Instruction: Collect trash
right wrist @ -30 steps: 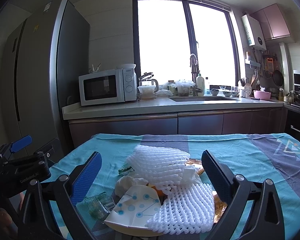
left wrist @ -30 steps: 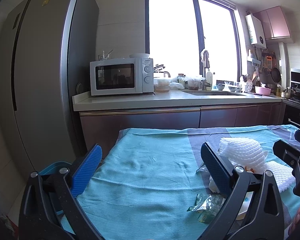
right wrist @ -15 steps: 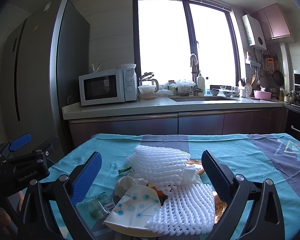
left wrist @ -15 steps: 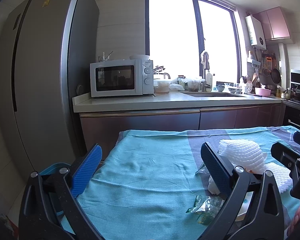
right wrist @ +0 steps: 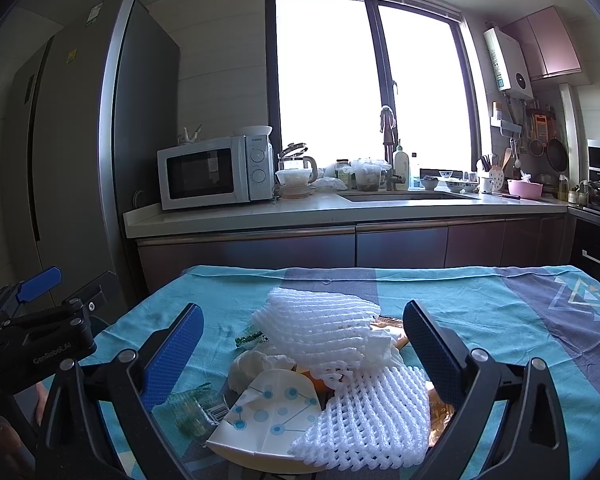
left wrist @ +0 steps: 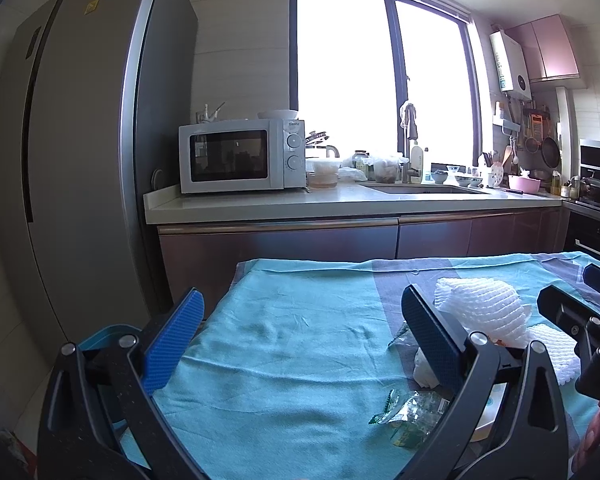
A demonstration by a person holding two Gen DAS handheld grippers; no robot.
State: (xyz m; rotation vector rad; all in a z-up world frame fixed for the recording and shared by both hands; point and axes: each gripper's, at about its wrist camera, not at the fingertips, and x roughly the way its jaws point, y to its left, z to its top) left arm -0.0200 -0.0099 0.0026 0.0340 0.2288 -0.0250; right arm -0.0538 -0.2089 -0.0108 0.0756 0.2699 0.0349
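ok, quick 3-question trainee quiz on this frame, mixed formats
1. True or false: the right hand-held gripper is shut on the foam fruit net.
2. What lies nearest the left hand-held gripper? A) green plastic wrapper B) microwave C) pink bowl
3. Fill in: the trash pile sits on a teal ____.

Key: 1 false; 2 A; 3 tablecloth

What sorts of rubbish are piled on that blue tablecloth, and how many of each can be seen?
White foam fruit nets: 2, upper and lower
Clear green-printed wrappers: 2
Dotted white paper piece: 1
Crumpled white tissue: 1
Total: 6 visible; more may lie underneath.
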